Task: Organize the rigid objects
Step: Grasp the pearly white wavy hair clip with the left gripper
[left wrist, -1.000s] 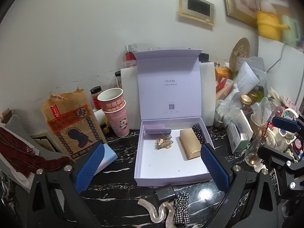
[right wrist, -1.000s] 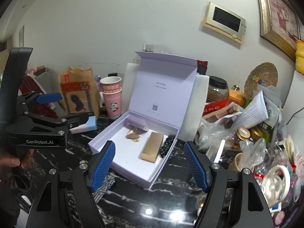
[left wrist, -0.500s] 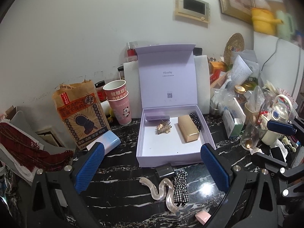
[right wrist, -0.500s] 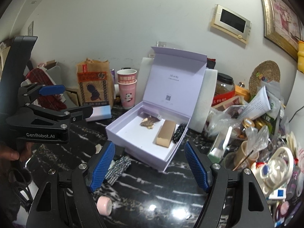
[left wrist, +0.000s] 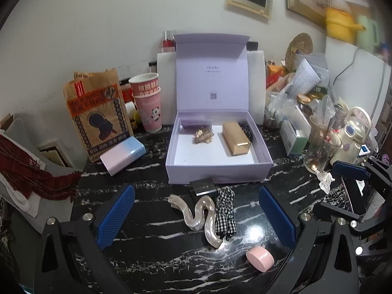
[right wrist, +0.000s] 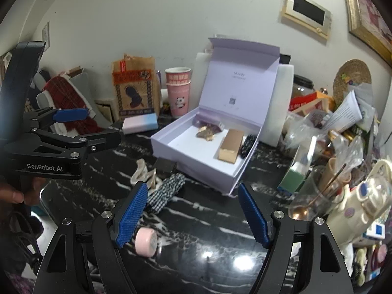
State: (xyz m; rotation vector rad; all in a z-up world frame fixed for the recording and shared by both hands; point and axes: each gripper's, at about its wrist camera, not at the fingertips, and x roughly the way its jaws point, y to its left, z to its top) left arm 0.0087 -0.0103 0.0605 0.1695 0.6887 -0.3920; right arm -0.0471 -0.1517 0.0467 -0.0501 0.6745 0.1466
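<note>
An open lilac gift box (left wrist: 218,170) (right wrist: 196,164) stands on the black marble counter, lid up. Inside lie a gold bar-shaped case (left wrist: 235,138) (right wrist: 230,145), a gold hair clip (left wrist: 202,136) and a black beaded band (left wrist: 245,127). In front of the box lie a black charger cube (left wrist: 203,188), a clear wavy hair clip (left wrist: 204,216), a checked scrunchie (left wrist: 225,214) (right wrist: 167,192) and a pink round case (left wrist: 260,258) (right wrist: 146,242). My left gripper (left wrist: 196,220) is open and empty, above these loose items. My right gripper (right wrist: 192,216) is open and empty, right of the pink case.
A pink-blue power bank (left wrist: 122,155) lies left of the box, beside a brown paper bag (left wrist: 98,115) and stacked paper cups (left wrist: 148,101). Jars, a glass (left wrist: 321,150) and a teapot crowd the right side. A red cloth (left wrist: 27,171) lies at the left edge.
Both grippers have pulled back from the box; it looks smaller now, and the loose items and pink case in front of it have come into view. Both stay open.
</note>
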